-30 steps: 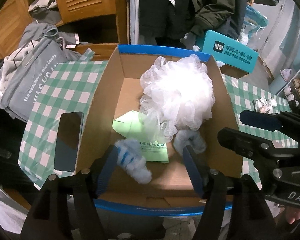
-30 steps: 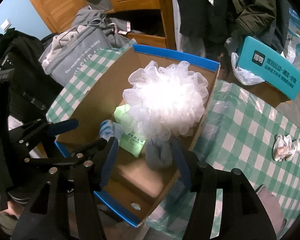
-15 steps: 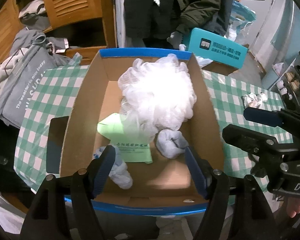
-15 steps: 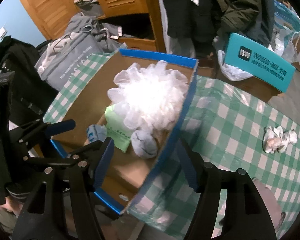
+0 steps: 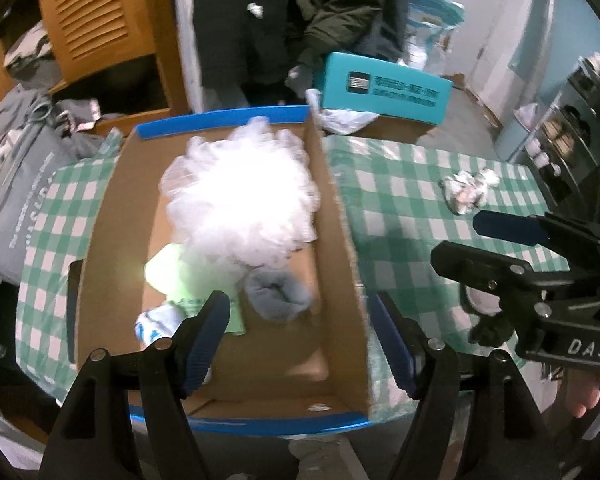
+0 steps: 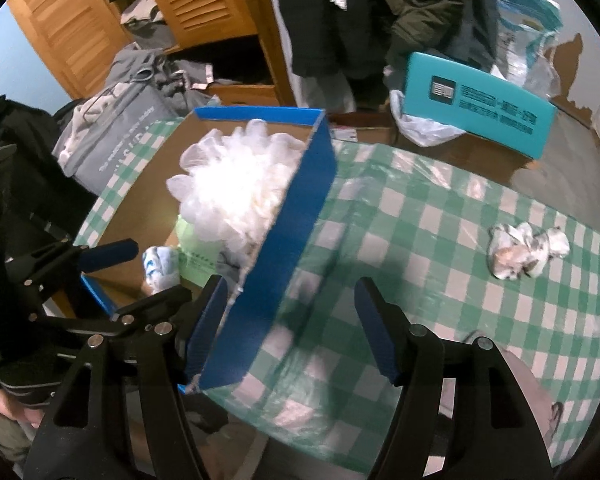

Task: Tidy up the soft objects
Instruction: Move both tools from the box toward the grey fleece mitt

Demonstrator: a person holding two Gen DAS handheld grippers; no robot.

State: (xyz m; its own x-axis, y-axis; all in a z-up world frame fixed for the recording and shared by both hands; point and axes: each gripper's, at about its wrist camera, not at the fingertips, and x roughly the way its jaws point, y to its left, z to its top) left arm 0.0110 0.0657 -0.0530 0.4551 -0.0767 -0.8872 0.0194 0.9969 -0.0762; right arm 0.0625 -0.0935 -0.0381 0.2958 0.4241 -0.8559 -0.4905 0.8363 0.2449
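Waiting on the green-checked tablecloth (image 6: 440, 240), a crumpled white wad (image 6: 524, 250) is the only soft item outside the blue-edged cardboard box (image 6: 300, 216); it lies well apart from the box, toward the table's far right. Inside the box sit a white mesh bath pouf (image 5: 240, 200), a rolled grey sock (image 5: 278, 296), a blue-and-white sock (image 5: 156, 324) and a pale green packet (image 5: 188, 280). The right gripper (image 6: 288, 320) hangs over the table just beside the box's right wall, fingers spread wide and holding nothing. The left gripper (image 5: 300, 340) hovers above the near end of the box, its fingers equally wide and empty, the right wall of the box falling between them. The wad looks light and loosely crushed, likely to flatten under pressure, not resist it, so a pinch across its thick middle would probably hold best; a grip on a loose corner might let it unfurl or slip. The pouf appears airy and springy, prone to bulging out of a shallow grasp. The socks seem dense enough to be squeezed anywhere. What the wad is made of cannot be told from here.
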